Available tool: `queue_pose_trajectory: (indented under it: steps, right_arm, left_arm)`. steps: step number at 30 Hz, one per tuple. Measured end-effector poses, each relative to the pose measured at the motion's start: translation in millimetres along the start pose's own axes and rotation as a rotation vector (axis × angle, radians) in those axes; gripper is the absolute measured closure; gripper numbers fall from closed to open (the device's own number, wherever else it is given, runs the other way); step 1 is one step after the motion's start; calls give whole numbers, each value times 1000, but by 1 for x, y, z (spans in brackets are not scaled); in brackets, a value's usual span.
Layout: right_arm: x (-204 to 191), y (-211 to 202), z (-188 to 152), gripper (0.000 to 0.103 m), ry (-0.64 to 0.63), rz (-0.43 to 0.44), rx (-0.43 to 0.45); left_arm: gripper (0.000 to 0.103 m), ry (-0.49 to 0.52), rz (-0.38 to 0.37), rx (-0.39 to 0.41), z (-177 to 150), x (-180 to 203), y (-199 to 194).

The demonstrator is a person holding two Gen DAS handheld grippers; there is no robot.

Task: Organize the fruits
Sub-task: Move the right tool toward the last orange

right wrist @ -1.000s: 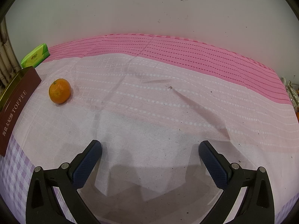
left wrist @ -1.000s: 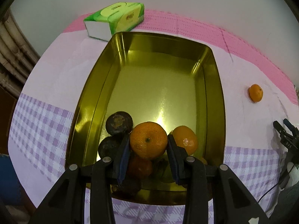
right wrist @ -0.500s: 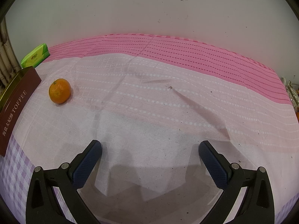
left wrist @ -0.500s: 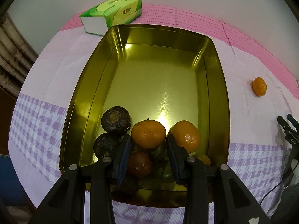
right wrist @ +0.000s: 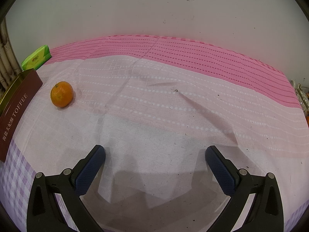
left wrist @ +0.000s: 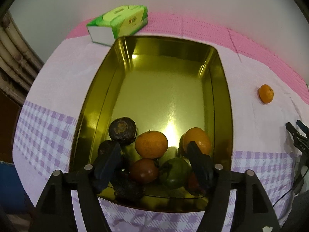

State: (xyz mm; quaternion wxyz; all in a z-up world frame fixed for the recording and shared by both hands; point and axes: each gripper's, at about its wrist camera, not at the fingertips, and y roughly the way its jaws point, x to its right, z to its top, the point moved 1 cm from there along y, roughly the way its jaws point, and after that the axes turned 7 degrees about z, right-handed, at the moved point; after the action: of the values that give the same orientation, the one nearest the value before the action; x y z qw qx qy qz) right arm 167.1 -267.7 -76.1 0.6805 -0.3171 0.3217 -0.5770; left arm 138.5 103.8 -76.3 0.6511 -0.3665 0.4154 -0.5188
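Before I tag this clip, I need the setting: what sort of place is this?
Likely a home table: a pink patterned tablecloth, a tissue pack and a reused toffee tin holding fruit.

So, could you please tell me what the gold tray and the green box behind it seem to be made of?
The gold tray looks like thin sheet metal with a glossy, gold-coloured finish: its floor mirrors a bright light and its walls reflect the fruit. The green box seems to be a soft printed pack, plastic film or paper; its rounded edges and slight sheen suggest a wrapper, though I cannot be sure.
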Motion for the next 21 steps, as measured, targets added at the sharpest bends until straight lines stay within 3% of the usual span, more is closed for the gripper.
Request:
queue_pose_trajectory:
  steps: [6, 14, 21]
  right_arm:
    - [0, 0, 0, 0, 0, 0, 0]
    - [0, 0, 0, 0, 0, 0, 0]
    - [0, 0, 0, 0, 0, 0, 1]
  left_arm:
    - [35, -20, -20, 23, 2, -6, -11]
    - [21, -59, 10, 104, -3, -31, -40]
    - [13, -94, 5, 114, -10, -50, -49]
